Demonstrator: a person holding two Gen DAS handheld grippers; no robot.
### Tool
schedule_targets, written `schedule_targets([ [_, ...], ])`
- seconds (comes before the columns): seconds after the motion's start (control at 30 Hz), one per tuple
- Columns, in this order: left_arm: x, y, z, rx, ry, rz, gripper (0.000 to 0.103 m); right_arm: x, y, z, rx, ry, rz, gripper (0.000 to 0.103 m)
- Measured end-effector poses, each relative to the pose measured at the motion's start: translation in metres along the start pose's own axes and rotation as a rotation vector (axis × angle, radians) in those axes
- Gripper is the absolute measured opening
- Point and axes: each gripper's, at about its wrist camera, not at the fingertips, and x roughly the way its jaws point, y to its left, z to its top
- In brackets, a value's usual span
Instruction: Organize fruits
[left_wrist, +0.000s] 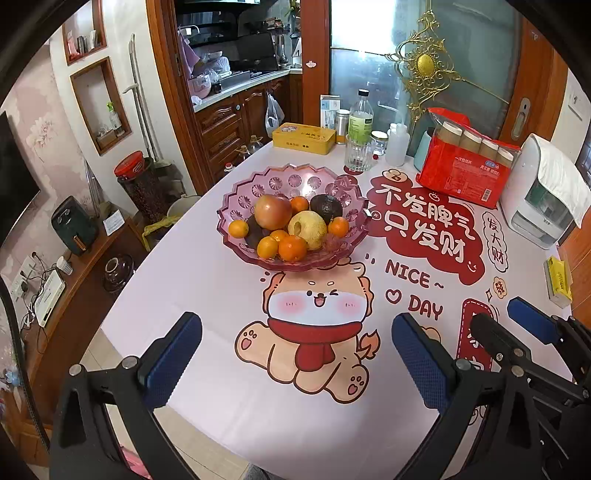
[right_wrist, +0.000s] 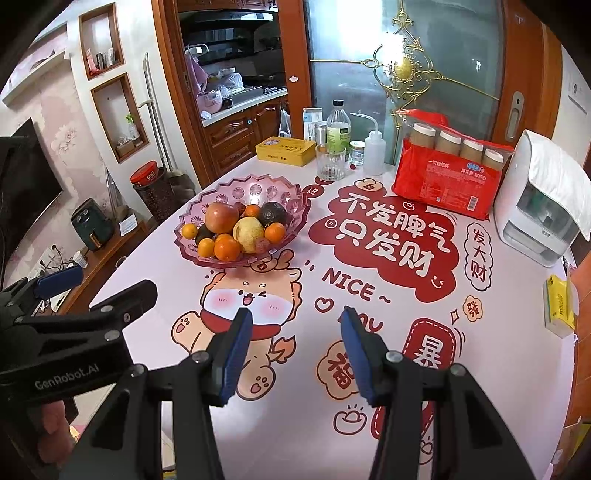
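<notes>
A: Pink fruit bowl (left_wrist: 236, 225) is sitting toward the table's (left_wrist: 207, 295) left edge, well short of the far edge where the bottles are crowding. All the fruit is piled inside it.

B: What's on top?

A: A red apple (left_wrist: 272, 212) and a yellow pear (left_wrist: 307, 229) are riding highest, an avocado (left_wrist: 326, 208) behind them, small oranges (left_wrist: 292, 247) filling the near rim.

B: Grippers?

A: Left gripper (left_wrist: 295, 354) is hovering near the table's front edge, jaws standing wide, nothing between them. Right gripper (right_wrist: 295, 350) is hovering beside it, jaws partly apart, also empty.

B: Handling guess?

A: Apple is looking firm, smooth and fairly heavy, so I'm judging a grip across its widest part safest. Oranges are looking light with a slightly soft skin. Pear and avocado are likely bruising under a hard squeeze. The bowl is looking like rigid moulded plastic or glass, and could be sliding on the smooth cloth if nudged.
</notes>
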Motion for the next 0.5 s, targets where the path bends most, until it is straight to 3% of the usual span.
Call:
schedule_targets([
  [0.5,0.0013,-0.0002,0.0005,0.0,0.001,0.0,0.102,0.0027,0.0001,-0.0011,0.002,0.004,0.003,0.05],
])
